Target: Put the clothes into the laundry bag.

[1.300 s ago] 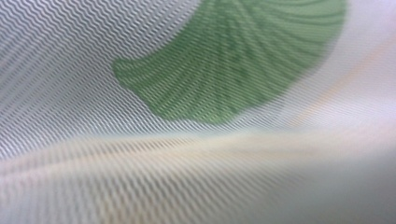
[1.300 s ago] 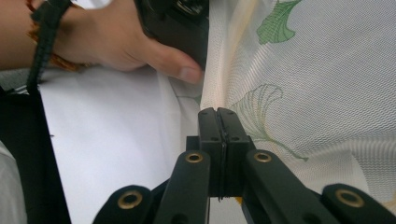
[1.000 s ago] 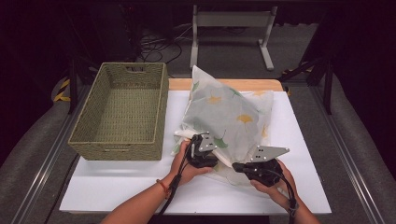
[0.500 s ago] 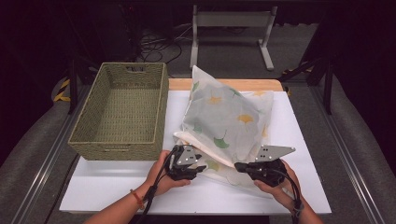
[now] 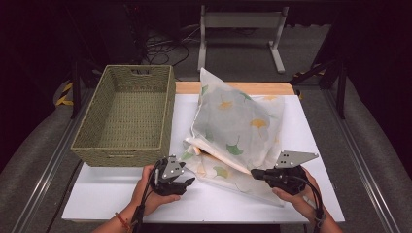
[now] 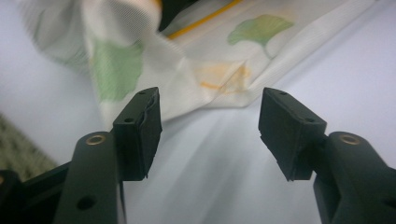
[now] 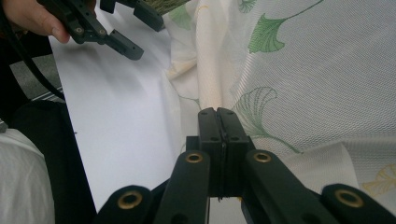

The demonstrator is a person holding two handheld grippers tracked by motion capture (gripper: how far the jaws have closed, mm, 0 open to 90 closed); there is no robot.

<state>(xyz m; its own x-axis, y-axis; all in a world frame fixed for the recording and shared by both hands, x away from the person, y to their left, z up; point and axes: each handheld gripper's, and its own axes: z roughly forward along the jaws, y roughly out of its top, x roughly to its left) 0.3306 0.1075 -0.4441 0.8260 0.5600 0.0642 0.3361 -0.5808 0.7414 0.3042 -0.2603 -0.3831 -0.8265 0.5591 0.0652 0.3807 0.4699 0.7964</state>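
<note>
White table (image 5: 121, 194): bears all items listed below. A wooden board (image 5: 243, 88) shows at its far edge.

Woven basket (image 5: 92, 141): green, rectangular, standing at the table's left. Its interior shows bare weave; a handle slot is cut in the far wall. Its near right corner lies just beside the left gripper.

Pillowcase (image 5: 243, 121): white fabric printed with green and yellow ginkgo leaves, occupying the middle of the table to the right of the basket. The far part is raised and puffed; the near part lies flat in loose folds. A yellow piping line shows at a fold in the left gripper view (image 6: 210, 18).

Right gripper (image 5: 257, 174): held in the person's right hand (image 5: 301, 196) at the near right edge of the fabric. In the right gripper view (image 7: 218, 122) the jaws stand pressed together. Fabric lies directly at and around the tips; whether a fold is pinched between them cannot be told.

Left gripper (image 5: 189, 180): held in the left hand (image 5: 150, 194) at the near left corner of the fabric, in front of the basket. Jaws stand apart and have just been opening. The left gripper view (image 6: 210, 121) shows bare table between them; the corner of the fabric lies just beyond the tips, untouched.

Surroundings: a metal frame stand (image 5: 240, 29) and cables (image 5: 165, 43) on the floor beyond the table.
</note>
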